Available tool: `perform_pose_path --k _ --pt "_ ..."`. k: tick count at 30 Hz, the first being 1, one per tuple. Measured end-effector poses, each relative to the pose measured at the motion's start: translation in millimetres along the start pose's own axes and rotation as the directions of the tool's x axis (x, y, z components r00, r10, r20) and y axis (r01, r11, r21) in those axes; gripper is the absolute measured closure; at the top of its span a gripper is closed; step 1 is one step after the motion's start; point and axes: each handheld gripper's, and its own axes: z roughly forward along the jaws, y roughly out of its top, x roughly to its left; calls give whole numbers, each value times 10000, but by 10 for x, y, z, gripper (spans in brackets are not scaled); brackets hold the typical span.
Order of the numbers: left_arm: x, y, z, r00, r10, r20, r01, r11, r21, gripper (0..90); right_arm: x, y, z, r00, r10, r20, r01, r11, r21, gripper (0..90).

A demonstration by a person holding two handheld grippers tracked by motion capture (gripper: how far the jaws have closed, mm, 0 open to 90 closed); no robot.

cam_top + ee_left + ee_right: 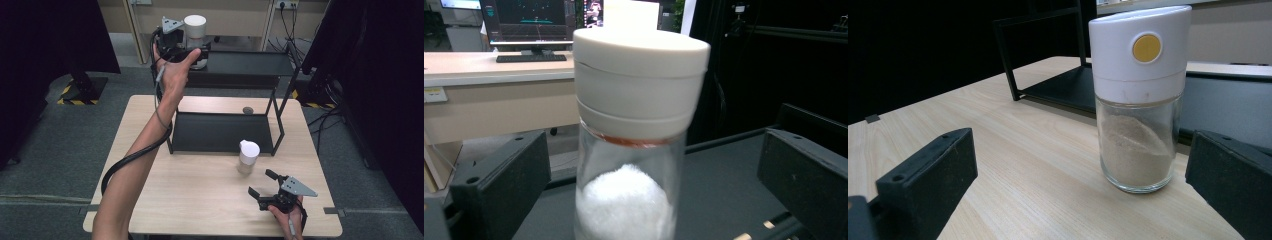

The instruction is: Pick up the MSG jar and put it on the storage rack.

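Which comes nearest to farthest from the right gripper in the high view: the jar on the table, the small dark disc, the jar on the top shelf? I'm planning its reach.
1. Jar on the table, just ahead of the right gripper.
2. Small dark disc, behind the rack.
3. Jar on the top shelf, far left.

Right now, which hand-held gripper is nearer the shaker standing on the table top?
Right. The right hand-held gripper sits on the table just short of the shaker, jaws open towards it. The left hand-held gripper is up at the rack's top shelf, open around the other jar.

Jar (248, 156) and black shelf (222, 132) on wooden table (200, 195)
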Motion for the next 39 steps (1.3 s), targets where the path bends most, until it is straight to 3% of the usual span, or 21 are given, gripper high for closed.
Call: perform_pose_path --k 10,21,29,39 --pt "-68 -88 -157 9993 247 272 -245 9997 -56 2 2 0 3 10000 -21 0 21 10000 9 4" --pt "-73 -253 -330 9982 238 556 -226 9995 -221 3 4 0 5 10000 -43 1 43 10000 16 4" --pt "-119 -394 -474 9944 484 945 -460 9986 -273 3 4 0 8 10000 -56 -13 56 10000 21 4" --pt "-134 -561 -598 9885 455 1444 -400 9984 -411 4 5 -1 9 10000 -45 -7 45 10000 19 4"
